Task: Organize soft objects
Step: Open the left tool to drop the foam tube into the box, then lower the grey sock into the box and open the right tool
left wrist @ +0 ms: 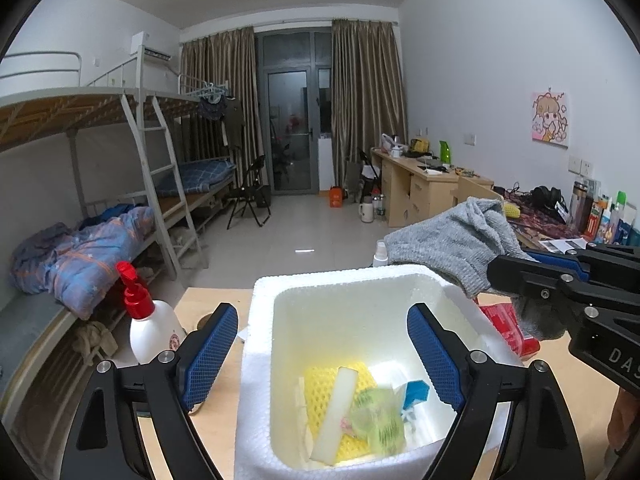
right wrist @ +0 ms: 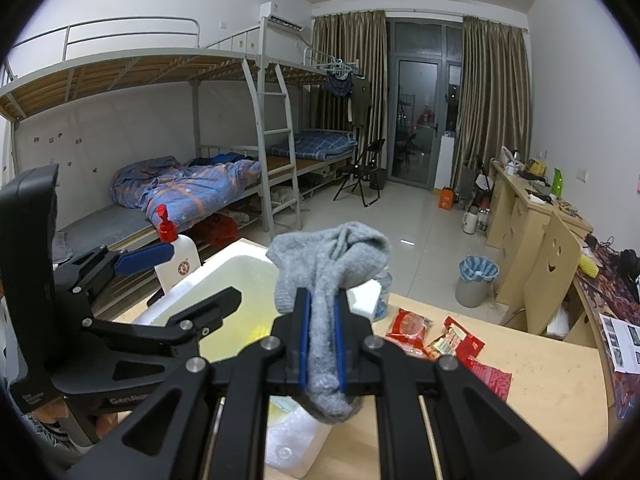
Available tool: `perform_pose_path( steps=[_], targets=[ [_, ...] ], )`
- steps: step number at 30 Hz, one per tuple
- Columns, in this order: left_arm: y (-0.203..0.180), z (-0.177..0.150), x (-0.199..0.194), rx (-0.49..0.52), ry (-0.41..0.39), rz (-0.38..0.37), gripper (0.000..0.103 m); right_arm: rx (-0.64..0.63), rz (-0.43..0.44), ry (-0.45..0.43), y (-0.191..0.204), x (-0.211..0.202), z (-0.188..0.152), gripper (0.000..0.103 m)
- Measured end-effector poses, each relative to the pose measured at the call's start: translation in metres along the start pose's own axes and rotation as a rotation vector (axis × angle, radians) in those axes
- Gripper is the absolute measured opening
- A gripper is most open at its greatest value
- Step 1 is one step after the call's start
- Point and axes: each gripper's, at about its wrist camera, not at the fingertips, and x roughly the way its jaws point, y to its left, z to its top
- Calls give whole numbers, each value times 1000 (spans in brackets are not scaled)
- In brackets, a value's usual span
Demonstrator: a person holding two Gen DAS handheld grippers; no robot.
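Note:
My left gripper [left wrist: 320, 320] stands open over a white foam box [left wrist: 260, 320], with nothing between its blue pads. In the box lie a yellow foam net [left wrist: 320, 384], a white foam strip [left wrist: 338, 412] and a blurred green soft item [left wrist: 378, 420]. My right gripper [right wrist: 322, 296] is shut on a grey sock [right wrist: 332, 256], whose ends flop above and below the pads. In the left wrist view the right gripper [left wrist: 504, 270] holds the grey sock [left wrist: 448, 240] over the box's far right corner. In the right wrist view the left gripper [right wrist: 180, 280] hovers over the foam box [right wrist: 240, 248].
A white pump bottle with a red top [left wrist: 154, 324] stands left of the box on the wooden desk [right wrist: 540, 380]. Red snack packets [right wrist: 440, 340] lie to the box's right. A small capped bottle [left wrist: 380, 252] stands behind the box. Bunk beds line the left wall.

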Motion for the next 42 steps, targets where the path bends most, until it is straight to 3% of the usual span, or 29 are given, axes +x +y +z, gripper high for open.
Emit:
perform_pose_path(
  steps=[20, 37, 39, 42],
  targets=[
    [48, -9, -34, -37, -24, 97, 87, 0, 79, 48, 27, 24, 2, 14],
    [55, -9, -43, -54, -24, 99, 87, 2, 85, 61, 36, 29, 3, 14],
    [55, -8, -43, -54, -24, 98, 87, 5, 78, 61, 36, 30, 4, 17],
    [54, -9, -43, -53, -24, 96, 87, 3, 62, 57, 35, 31, 5, 35]
  ],
)
